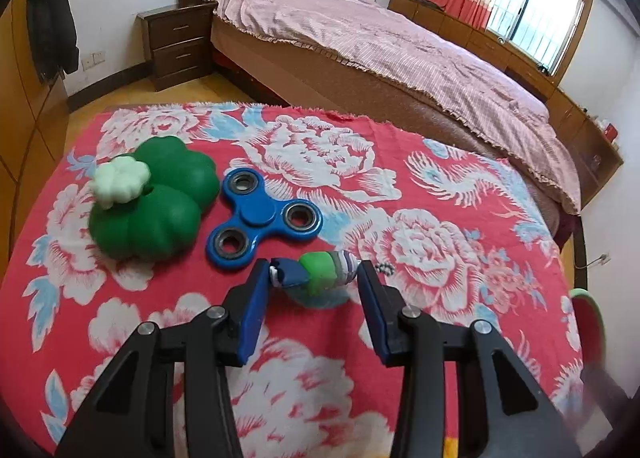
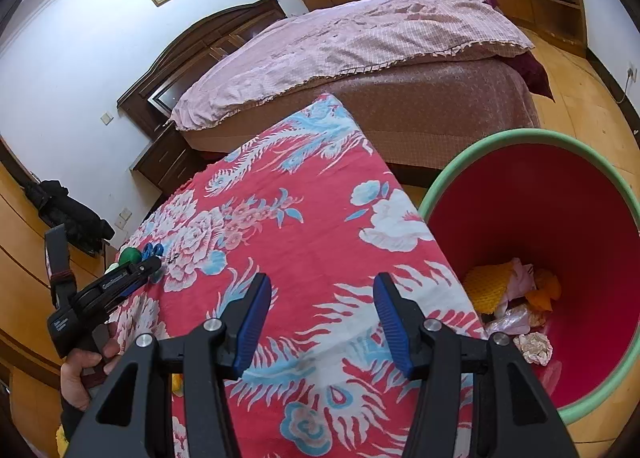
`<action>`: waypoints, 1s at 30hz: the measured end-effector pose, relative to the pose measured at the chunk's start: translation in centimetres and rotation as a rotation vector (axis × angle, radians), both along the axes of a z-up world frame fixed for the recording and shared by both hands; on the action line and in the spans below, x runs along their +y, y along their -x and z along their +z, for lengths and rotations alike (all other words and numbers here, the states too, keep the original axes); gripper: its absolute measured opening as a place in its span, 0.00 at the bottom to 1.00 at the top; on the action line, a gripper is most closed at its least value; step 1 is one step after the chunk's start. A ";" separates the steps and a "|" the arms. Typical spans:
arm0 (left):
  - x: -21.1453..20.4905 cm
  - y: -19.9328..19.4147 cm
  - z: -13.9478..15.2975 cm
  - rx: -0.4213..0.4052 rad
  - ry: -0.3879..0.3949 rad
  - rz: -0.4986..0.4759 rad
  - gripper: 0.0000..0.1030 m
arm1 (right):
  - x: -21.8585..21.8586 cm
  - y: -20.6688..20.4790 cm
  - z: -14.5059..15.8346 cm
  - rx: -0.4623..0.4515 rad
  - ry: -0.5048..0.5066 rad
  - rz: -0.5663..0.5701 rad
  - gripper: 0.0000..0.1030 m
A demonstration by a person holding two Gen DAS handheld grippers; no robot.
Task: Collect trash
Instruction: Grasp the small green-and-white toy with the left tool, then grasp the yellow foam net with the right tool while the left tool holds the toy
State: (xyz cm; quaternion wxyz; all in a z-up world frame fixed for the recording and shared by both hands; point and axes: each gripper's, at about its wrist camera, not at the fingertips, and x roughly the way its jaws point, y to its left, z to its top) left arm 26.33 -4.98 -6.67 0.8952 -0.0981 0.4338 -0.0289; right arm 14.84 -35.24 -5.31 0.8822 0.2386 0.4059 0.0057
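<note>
Left wrist view: left claw (image 1: 312, 270) clamped on small green-and-blue scrap (image 1: 316, 272), lower centre, just beside blue spinner (image 1: 260, 214). Right claw (image 2: 322, 314) apart, empty. Risk: end-on grip slips before red bin (image 2: 592, 218).

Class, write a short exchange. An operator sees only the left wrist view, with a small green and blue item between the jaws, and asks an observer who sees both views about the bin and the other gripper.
Operator: The small item lies between my left gripper's jaws. Where is the bin?
Observer: A red bin with a green rim stands on the floor beside the table's edge.
Operator: Is the right gripper free?
Observer: The right gripper has open jaws with nothing between them, above the floral cloth.
</note>
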 end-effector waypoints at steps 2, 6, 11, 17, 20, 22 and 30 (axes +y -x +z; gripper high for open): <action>0.6 1.0 0.7 -0.009 0.014 0.004 0.43 | 0.2 0.3 0.3 -0.005 0.002 0.004 0.55; 1.5 3.1 1.9 -0.026 0.046 0.005 0.43 | 1.2 0.8 1.0 -0.012 0.003 0.025 0.55; 3.3 6.4 3.5 -0.045 0.061 0.013 0.43 | 2.9 1.5 1.8 -0.017 0.000 0.057 0.55; 6.4 10.0 5.1 -0.075 0.074 0.043 0.43 | 5.9 2.4 2.5 -0.015 0.002 0.118 0.55; 7.6 11.2 5.6 -0.081 0.057 0.047 0.43 | 7.5 3.0 2.9 -0.019 0.019 0.142 0.55; 8.3 12.1 5.7 -0.083 0.045 0.044 0.43 | 8.6 3.3 3.0 -0.017 0.024 0.158 0.55; 10.5 14.7 4.8 -0.064 0.025 0.022 0.43 | 13.3 3.8 2.1 0.009 0.048 0.225 0.55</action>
